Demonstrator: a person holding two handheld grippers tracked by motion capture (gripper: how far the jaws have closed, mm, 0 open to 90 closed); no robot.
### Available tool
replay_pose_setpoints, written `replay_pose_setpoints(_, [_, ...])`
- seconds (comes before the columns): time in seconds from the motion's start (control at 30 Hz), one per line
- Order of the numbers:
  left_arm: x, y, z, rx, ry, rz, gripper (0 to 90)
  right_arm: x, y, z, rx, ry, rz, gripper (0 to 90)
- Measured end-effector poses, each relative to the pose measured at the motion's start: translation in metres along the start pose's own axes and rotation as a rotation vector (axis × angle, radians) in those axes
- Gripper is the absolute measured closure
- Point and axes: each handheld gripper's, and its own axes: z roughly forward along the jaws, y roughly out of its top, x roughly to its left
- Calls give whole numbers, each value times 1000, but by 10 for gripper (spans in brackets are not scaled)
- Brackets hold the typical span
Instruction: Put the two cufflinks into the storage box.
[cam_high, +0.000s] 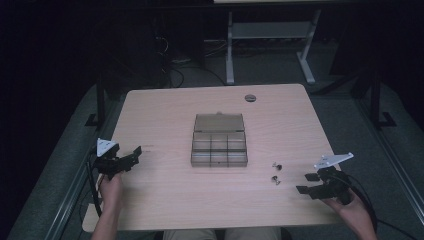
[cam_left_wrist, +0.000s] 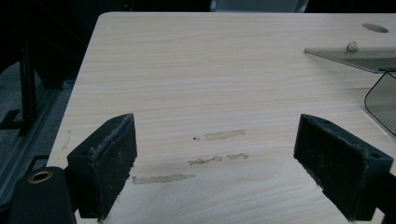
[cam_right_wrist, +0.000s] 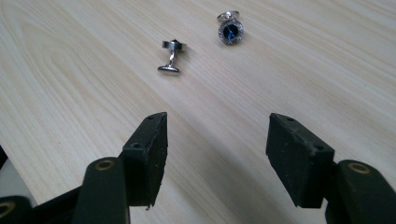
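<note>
Two cufflinks (cam_right_wrist: 201, 44) lie on the counter (cam_high: 165, 200) just ahead of your right hand-held gripper (cam_right_wrist: 217, 144), jaws apart; your left hand-held gripper (cam_left_wrist: 215, 163) gapes too.

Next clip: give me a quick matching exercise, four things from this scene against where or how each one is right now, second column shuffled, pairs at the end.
Things:
1. compartment box
2. cufflinks
3. left gripper
4. right gripper

Places or states:
A. open, at the table's left edge
B. mid-table, lid swung back
C. open, pointing at the two small metal pieces
D. lying loose on the wood, right of the box

Pairs: 1-B, 2-D, 3-A, 4-C
</note>
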Motion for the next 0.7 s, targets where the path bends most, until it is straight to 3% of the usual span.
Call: replay_pose_setpoints(0.7, [-3,0,2,0,-13,12,128,14,28,15,-16,33,-55,382])
